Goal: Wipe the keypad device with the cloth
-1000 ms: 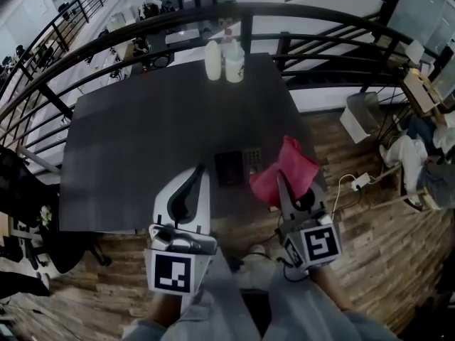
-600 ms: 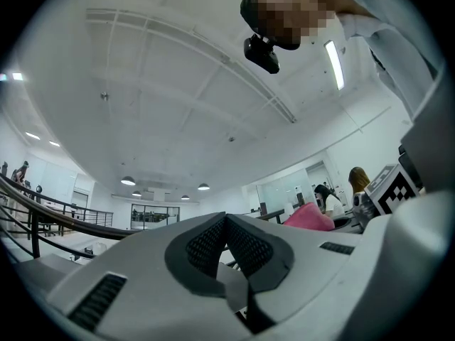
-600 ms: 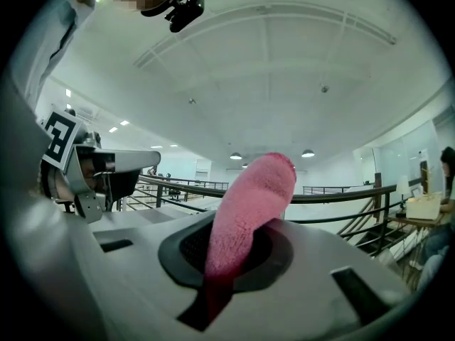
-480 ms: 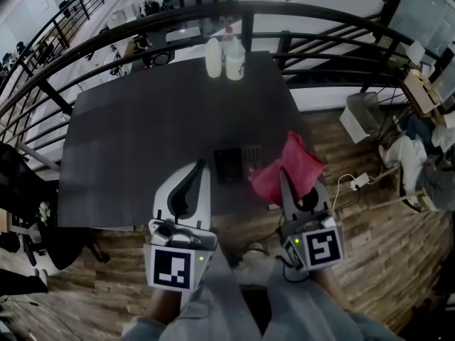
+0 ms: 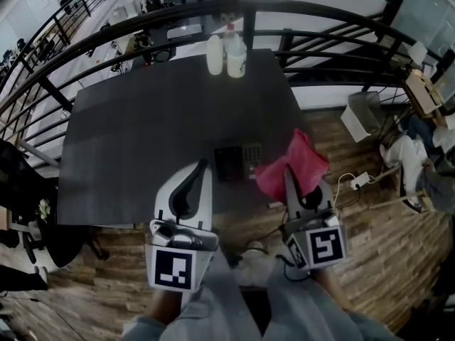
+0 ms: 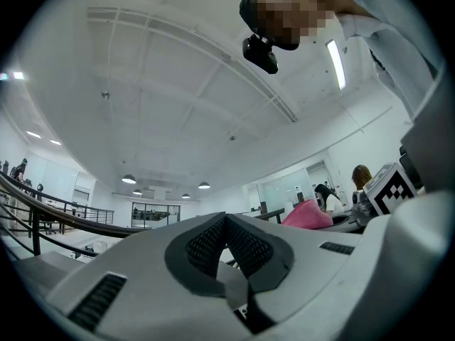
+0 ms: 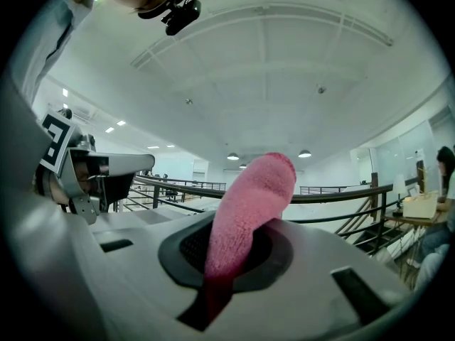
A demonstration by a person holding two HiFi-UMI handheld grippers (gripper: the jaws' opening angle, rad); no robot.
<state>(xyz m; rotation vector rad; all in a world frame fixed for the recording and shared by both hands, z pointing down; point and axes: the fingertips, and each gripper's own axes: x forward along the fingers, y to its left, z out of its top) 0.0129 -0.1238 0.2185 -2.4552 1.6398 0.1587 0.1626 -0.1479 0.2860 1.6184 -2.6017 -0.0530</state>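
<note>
— Head view first: where is the keypad device (image 5: 238, 162)?
— On the dark table (image 5: 142, 119), just ahead and to the right of the fingers of the left gripper (image 5: 202, 164), just left of those of the right gripper (image 5: 288, 170). The pink cloth (image 5: 298, 163) bunches around the right fingers, its edge just beside the device.
— Left gripper view?
— Fingers pressed together, nothing between them; the cloth shows off to their right.
— Right gripper view?
— Fingers pinch the cloth, which rises past their tips.

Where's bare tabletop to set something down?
Free: the left half and middle of the table, from the bottles at the far edge down to the near edge. Crowded: near right, where the keypad device sits beside the cloth clamped in the right gripper.
</note>
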